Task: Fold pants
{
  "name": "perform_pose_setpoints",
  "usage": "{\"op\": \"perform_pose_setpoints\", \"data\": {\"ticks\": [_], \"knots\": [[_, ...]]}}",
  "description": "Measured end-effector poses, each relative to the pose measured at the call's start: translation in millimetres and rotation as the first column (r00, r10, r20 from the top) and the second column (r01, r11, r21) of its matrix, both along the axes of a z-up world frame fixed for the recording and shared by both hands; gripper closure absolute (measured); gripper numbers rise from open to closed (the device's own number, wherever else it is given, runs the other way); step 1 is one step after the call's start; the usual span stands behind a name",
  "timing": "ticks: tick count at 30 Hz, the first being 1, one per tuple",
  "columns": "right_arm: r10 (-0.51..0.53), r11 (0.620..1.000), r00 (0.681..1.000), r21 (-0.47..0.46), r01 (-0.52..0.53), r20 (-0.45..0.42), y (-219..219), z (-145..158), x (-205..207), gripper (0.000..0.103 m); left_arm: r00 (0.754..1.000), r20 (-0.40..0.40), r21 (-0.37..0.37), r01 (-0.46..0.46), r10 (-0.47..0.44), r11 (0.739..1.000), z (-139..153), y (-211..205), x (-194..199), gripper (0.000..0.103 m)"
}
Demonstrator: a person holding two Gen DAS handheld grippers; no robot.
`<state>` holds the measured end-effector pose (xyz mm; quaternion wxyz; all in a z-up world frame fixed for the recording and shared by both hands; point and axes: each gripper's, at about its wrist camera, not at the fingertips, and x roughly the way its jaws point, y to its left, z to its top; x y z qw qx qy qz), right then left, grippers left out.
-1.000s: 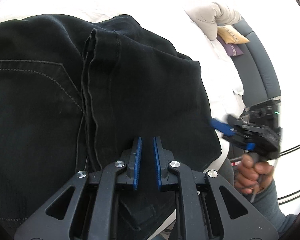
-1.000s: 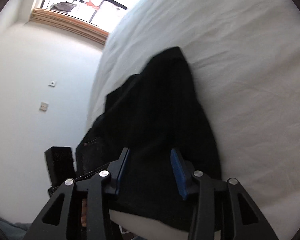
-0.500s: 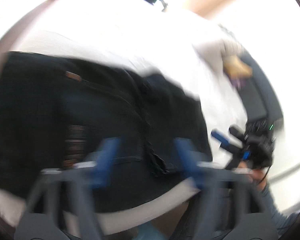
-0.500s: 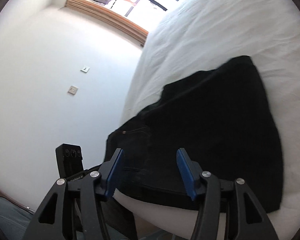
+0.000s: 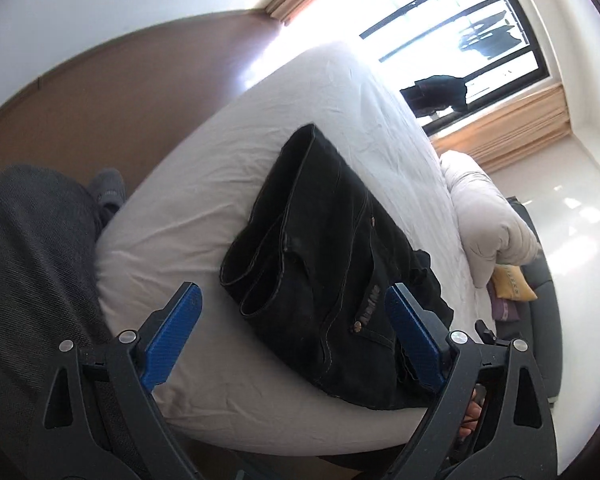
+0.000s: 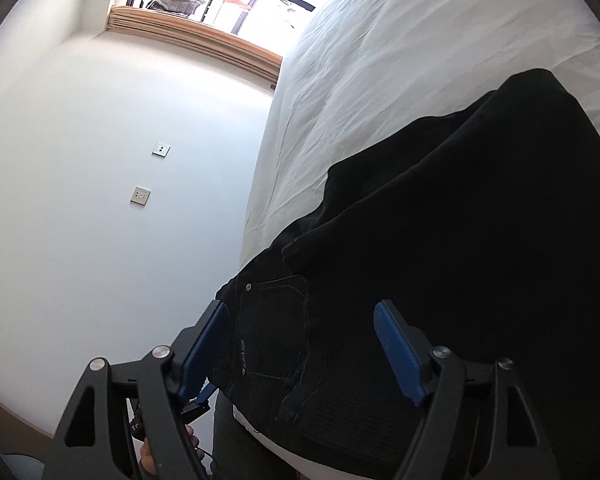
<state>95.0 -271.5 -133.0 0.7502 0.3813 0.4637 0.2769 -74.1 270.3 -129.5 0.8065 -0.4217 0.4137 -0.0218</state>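
black pants (image 5: 332, 264) folded, lying on bed (image 5: 204, 184) near its edge | left tool (image 5: 296, 336) and right tool (image 6: 300, 348) wide open, empty | judgement: square the hems, press flat

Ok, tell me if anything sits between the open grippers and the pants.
Nothing visible does. The black pants lie folded on the white bed, directly ahead of the left gripper and right gripper.
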Motion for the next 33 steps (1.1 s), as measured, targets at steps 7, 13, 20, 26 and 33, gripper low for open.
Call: {"op": "perform_pose_setpoints", "data": {"ticks": [7,13,20,26,33], "knots": [[0.022,0.999,0.999,0.044,-0.02,-0.036,3.7,-12.8,1.6,0.025,0.999,-0.027,-0.123,-0.022,0.019,0.992,-28.0,3.4,14.0,0.01],[0.161,0.984,0.986,0.077,-0.158,-0.039,39.2,-11.1,16.7,0.025,0.999,-0.046,-0.156,-0.004,-0.003,0.988,-33.7,2.2,22.5,0.037],[0.192,0.979,0.96,-0.027,-0.201,-0.205,61.9,-42.6,45.8,0.035,0.994,-0.095,-0.224,-0.064,0.044,0.973,-53.0,9.9,24.6,0.075],[0.162,0.981,0.959,-0.071,-0.183,-0.233,60.8,-43.7,48.0,0.043,0.997,-0.074,-0.172,-0.049,0.037,0.984,-43.7,3.1,27.0,0.084],[0.138,0.984,0.965,-0.077,-0.159,-0.223,58.2,-43.5,42.9,0.043,1.0,-0.001,-0.073,-0.007,0.007,0.997,-12.1,-16.7,38.8,0.092]]}}
